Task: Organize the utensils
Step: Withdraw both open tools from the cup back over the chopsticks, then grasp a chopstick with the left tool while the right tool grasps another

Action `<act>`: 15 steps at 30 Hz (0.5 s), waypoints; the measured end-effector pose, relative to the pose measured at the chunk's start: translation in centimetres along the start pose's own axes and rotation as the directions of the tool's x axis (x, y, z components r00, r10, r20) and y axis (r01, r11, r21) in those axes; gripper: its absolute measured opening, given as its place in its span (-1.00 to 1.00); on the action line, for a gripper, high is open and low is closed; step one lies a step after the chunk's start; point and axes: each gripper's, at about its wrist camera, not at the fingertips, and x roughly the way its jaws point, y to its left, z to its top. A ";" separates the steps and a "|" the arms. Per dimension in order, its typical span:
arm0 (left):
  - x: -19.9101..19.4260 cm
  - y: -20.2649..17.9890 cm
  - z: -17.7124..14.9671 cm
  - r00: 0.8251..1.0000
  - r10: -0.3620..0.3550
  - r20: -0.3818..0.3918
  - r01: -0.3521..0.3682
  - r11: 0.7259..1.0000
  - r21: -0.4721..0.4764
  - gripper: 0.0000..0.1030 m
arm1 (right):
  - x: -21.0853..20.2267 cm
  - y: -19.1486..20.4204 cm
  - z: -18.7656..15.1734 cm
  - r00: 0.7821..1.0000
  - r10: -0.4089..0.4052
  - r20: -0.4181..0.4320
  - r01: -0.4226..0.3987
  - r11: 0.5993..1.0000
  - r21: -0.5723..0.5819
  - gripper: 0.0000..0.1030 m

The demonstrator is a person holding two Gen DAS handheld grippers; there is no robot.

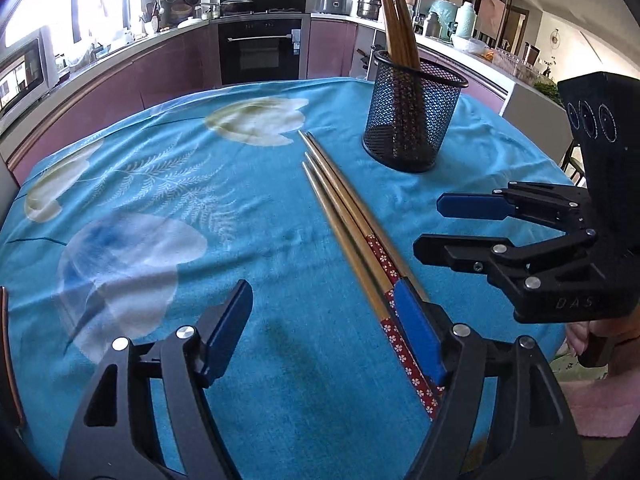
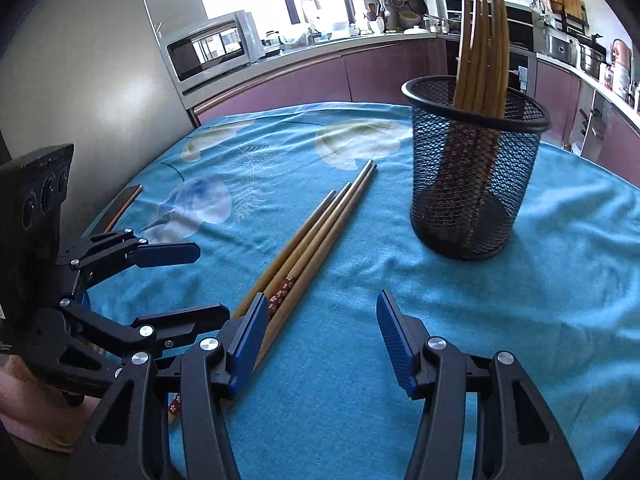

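Note:
Several wooden chopsticks (image 1: 344, 216) with red flowered ends lie side by side on the blue tablecloth (image 1: 180, 208). A black mesh cup (image 1: 412, 120) stands behind them with more chopsticks (image 1: 396, 20) upright in it. My left gripper (image 1: 320, 300) is open. Its right finger (image 1: 416, 332) sits beside the flowered ends, and bare cloth lies between the pads. In the right wrist view my right gripper (image 2: 322, 300) is open too. Its left finger (image 2: 248, 336) covers the lying chopsticks (image 2: 312, 236) near their ends. The mesh cup (image 2: 476, 184) stands to the right, beyond it. Each gripper shows in the other's view: right gripper (image 1: 432, 226), left gripper (image 2: 210, 282).
A dark flat slab (image 2: 124, 204) lies at the table's left edge. Kitchen counters, an oven (image 1: 260, 48) and a microwave (image 2: 208, 48) ring the table behind. A person's hand (image 1: 580, 340) holds the right gripper's handle at the table's near right edge.

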 end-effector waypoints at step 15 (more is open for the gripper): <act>1.6 0.1 0.2 0.999 0.032 -0.031 -0.032 0.999 -0.003 0.29 | 0.7 -0.2 0.2 1.000 0.002 -0.009 -0.002 1.000 0.008 0.04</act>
